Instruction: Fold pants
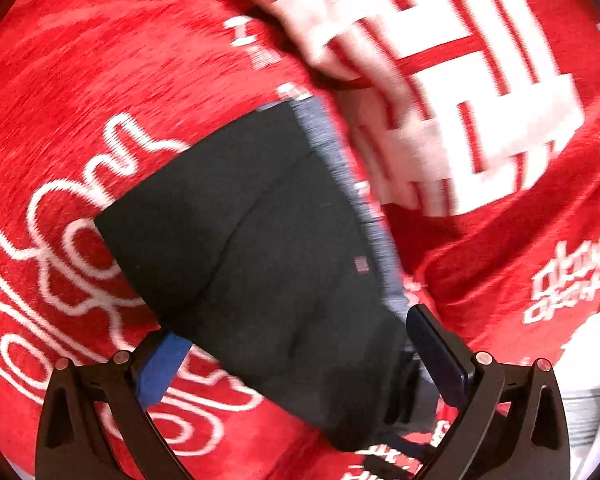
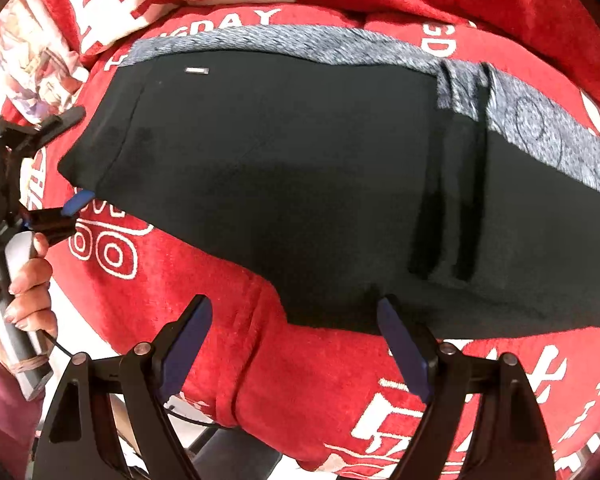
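Observation:
Black pants (image 2: 300,184) with a grey band (image 2: 292,42) along the far edge lie flat on a red blanket (image 2: 292,380). My right gripper (image 2: 296,332) hangs open over the blanket at the pants' near edge, and its right fingertip (image 2: 396,336) reaches the black cloth. My left gripper (image 2: 70,160) is at the pants' left end, jaws wide apart with the cloth's corner between them and no pad pressing. In the left wrist view the pants (image 1: 268,220) run away from the left gripper (image 1: 300,360), and the cloth covers part of the blue left pad (image 1: 160,368).
The red blanket (image 1: 80,80) carries white lettering and bunches into a ridge (image 2: 252,340) near the right gripper. A raised blanket fold (image 1: 440,60) sits beyond the pants. A hand (image 2: 24,280) in a maroon sleeve (image 2: 0,408) grips the left tool's handle. Patterned cloth (image 2: 32,60) lies far left.

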### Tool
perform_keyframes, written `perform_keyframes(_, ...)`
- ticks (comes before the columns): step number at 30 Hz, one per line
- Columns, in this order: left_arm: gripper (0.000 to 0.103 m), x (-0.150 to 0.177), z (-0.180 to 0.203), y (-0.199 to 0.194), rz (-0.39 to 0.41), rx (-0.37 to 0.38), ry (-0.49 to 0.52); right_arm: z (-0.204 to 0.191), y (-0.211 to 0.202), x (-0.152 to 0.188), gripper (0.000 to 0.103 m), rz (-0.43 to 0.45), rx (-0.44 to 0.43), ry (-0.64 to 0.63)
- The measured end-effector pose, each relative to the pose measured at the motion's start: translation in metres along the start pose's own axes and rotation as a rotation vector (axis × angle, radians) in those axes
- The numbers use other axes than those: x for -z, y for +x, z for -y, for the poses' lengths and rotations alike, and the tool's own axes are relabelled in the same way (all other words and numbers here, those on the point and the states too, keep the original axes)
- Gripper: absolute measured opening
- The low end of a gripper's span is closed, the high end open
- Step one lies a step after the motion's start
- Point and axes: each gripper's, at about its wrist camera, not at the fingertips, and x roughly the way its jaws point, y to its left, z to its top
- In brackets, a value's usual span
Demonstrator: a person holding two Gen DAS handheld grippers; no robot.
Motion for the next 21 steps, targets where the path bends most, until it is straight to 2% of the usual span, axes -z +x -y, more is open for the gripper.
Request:
perform_keyframes(2,0.103,-0.002,0.006,0.000,0.009,0.029,0.025,-0.001,-0.002,-0.002,0.087,0.008,-0.004,-0.008)
perform_keyframes(6,0.103,-0.013,-0.001,0.027,-0.053,-0.059,-0.010,0.001,-0.005,-0.007,0.087,0.016,-0.005,-0.014)
perform_keyframes(8,0.103,-0.014,0.006,0.029,-0.043,-0.097,-0.002,0.000,-0.008,-0.011,0.087,0.026,-0.006,-0.022)
perform_keyframes(10,0.089,-0.011,0.017,0.033,-0.040,-0.210,0.054,-0.002,-0.014,-0.018,0.087,0.045,-0.009,-0.038)
perform_keyframes(11,0.075,-0.008,0.024,0.035,-0.032,-0.289,0.102,-0.002,-0.018,-0.025,0.087,0.058,-0.010,-0.046)
perform_keyframes(12,0.055,-0.004,0.031,0.037,-0.023,-0.360,0.158,-0.002,-0.022,-0.029,0.087,0.064,-0.012,-0.050)
perform_keyframes(13,0.046,0.000,0.038,0.039,-0.015,-0.428,0.223,-0.001,-0.027,-0.035,0.087,0.074,-0.014,-0.054)
perform_keyframes(16,0.040,0.015,0.060,0.042,0.017,-0.546,0.423,0.000,-0.045,-0.061,0.087,0.114,-0.041,-0.065)
perform_keyframes(20,0.039,0.067,0.101,0.066,0.113,-0.798,0.892,-0.017,-0.065,-0.103,0.087,0.122,-0.125,-0.119)
perform_keyframes(21,0.039,0.076,0.103,0.070,0.128,-0.829,0.958,-0.025,-0.066,-0.110,0.087,0.112,-0.149,-0.130)
